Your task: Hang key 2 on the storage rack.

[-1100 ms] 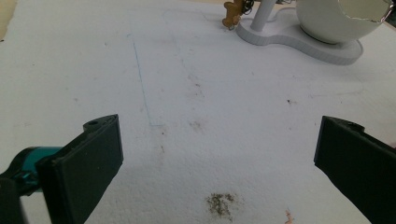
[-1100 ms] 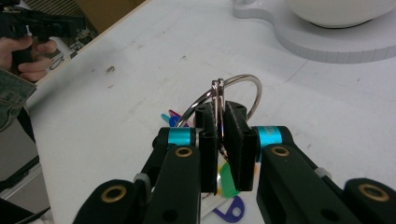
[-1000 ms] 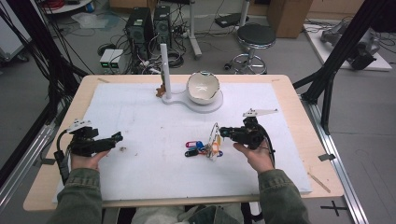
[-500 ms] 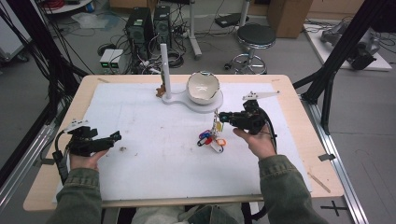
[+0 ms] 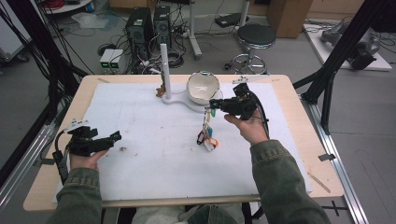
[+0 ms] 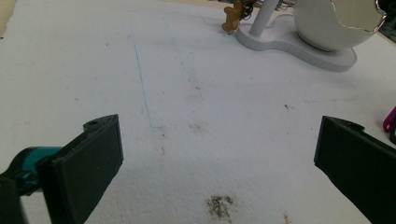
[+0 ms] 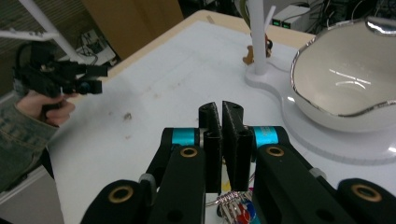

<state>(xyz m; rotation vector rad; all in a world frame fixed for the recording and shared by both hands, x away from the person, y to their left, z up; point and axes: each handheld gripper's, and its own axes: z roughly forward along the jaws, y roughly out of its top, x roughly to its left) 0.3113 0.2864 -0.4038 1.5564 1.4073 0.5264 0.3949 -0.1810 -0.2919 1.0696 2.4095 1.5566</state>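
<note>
The right gripper (image 5: pixel 214 103) has lifted the keychain bunch (image 5: pixel 207 138) toward the bowl (image 5: pixel 203 87) (white mat (image 5: pixel 140 140) leftward bare).

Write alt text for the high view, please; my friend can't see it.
A person's right gripper lifts a dangling bunch of colourful keychains beside a white bowl on a stand; the left gripper rests open on the white mat.

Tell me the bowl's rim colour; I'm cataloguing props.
Silver, on a glossy white bowl with an uneven edge; the right gripper view shows it best.
</note>
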